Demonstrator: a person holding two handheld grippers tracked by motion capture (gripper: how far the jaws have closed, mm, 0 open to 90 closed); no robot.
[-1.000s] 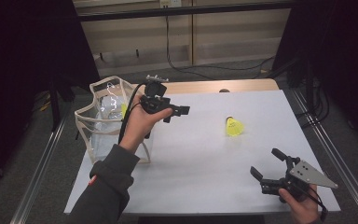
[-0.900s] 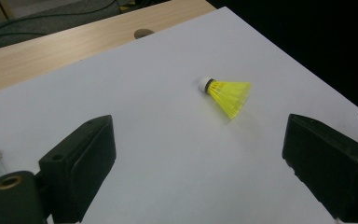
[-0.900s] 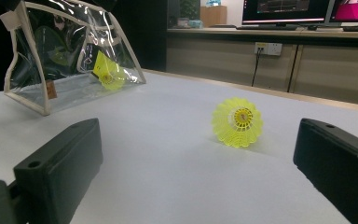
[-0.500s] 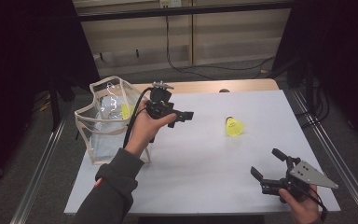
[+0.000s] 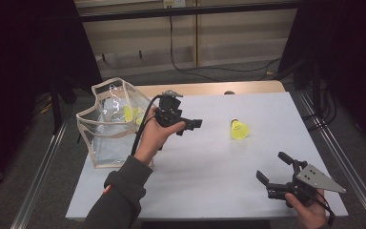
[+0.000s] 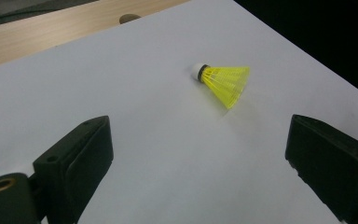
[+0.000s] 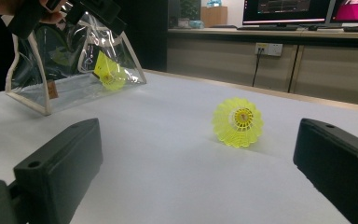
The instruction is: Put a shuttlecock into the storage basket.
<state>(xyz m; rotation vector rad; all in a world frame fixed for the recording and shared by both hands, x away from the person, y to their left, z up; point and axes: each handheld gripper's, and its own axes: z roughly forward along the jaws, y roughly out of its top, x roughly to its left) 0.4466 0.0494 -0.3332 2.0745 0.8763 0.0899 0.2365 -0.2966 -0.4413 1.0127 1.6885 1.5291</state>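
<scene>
High view of the worktop (image 5: 209,157) with both grippers in play. I hold the left gripper (image 5: 190,126) raised above the worktop just beside the clear bag (image 5: 109,126), its jaws released and empty, aimed toward the yellow shuttlecock (image 5: 239,130). In the left gripper view, this shuttlecock (image 6: 223,81) lies on its side on the white surface, ahead of the 2 spread jaws and well apart from them, white cork tip toward the wooden edge strip (image 6: 51,32). I keep the right gripper (image 5: 274,169) low at the near right corner of the worktop, jaws likewise released and grasping nothing. In the right gripper view the shuttlecock (image 7: 237,122) shows its open skirt end-on between the 2 jaws, farther off. The bag (image 7: 70,65) stands at the left side of the worktop, with a 2nd yellow shuttlecock (image 7: 108,73) inside it.
</scene>
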